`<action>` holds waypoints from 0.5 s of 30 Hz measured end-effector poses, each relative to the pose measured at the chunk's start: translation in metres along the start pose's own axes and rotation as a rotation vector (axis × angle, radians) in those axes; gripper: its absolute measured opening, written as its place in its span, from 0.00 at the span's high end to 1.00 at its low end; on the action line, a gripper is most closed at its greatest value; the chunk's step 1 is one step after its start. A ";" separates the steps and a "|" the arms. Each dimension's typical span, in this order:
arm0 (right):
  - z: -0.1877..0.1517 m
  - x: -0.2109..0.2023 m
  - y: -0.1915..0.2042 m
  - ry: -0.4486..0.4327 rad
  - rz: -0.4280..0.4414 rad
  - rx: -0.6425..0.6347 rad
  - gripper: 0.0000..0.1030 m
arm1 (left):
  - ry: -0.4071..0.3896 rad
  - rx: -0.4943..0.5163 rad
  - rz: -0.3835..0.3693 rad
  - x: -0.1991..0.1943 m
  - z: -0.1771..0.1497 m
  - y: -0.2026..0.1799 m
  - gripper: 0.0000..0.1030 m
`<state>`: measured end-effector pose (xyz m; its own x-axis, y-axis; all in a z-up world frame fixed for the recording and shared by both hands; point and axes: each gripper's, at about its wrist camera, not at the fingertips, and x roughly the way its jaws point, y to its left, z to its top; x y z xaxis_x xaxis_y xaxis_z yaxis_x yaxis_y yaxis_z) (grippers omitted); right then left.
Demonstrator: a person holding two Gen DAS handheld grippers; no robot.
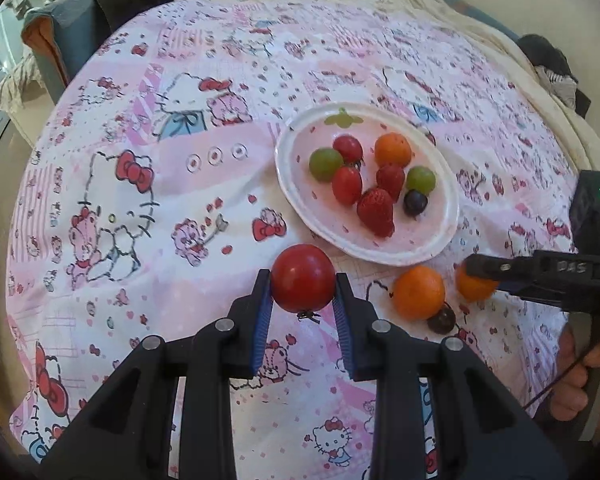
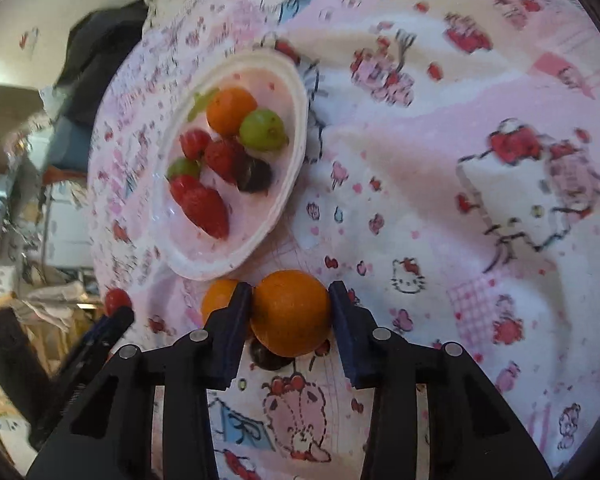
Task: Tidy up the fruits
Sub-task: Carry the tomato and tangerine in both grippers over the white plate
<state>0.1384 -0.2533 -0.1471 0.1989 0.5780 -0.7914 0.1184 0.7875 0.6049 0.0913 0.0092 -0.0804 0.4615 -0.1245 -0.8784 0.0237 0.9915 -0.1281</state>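
Left wrist view: a red tomato is pinched between the pads of the left gripper, just off the near rim of the white plate of fruit on the patterned cloth. Right wrist view: an orange is bracketed by the right gripper; whether both pads press cannot be told

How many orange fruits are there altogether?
3: one on the plate at, one loose on the cloth, one between the right gripper's fingers. Others may be hidden.
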 end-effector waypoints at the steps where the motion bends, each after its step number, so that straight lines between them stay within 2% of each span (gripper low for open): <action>1: 0.001 -0.009 -0.001 -0.021 0.021 0.012 0.60 | -0.010 -0.008 -0.005 -0.003 0.001 0.002 0.75; 4: 0.005 -0.030 0.003 -0.077 0.088 0.022 0.60 | -0.064 -0.042 -0.012 -0.018 0.011 0.009 0.75; 9: 0.021 -0.071 0.032 -0.201 0.169 -0.080 0.60 | -0.199 -0.067 0.010 -0.048 0.035 0.017 0.75; 15: 0.049 -0.081 0.054 -0.236 0.197 -0.134 0.60 | -0.239 -0.043 0.017 -0.047 0.071 0.018 0.75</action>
<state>0.1764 -0.2680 -0.0464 0.4270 0.6690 -0.6084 -0.0703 0.6953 0.7153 0.1327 0.0352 -0.0086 0.6586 -0.0899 -0.7471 -0.0213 0.9902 -0.1380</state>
